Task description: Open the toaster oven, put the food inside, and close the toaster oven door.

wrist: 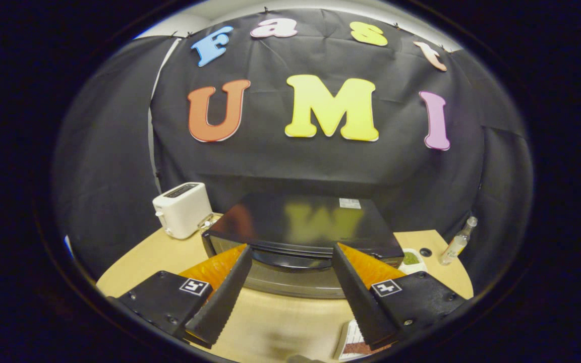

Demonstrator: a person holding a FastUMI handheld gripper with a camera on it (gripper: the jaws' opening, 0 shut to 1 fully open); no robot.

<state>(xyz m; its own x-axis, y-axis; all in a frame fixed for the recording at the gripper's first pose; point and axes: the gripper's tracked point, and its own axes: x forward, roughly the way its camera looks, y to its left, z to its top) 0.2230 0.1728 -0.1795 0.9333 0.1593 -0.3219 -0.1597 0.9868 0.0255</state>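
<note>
pale wooden table (169, 257), glossy black toaster oven (300, 222) door closed, gripper (290, 252) fingers spread apart flanking its handle

The gripper (290, 262) has 2 wedge-shaped fingers (220, 297) with ridged inner faces, each on a block carrying a square white-bordered marker (194, 287) and small screws (171, 319).

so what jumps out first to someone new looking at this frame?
The black toaster oven on the wooden table, its door handle just ahead of the open claw, whose fingers touch nothing. Then the white toaster left of the oven, and a small clear bottle off to its right.
</note>
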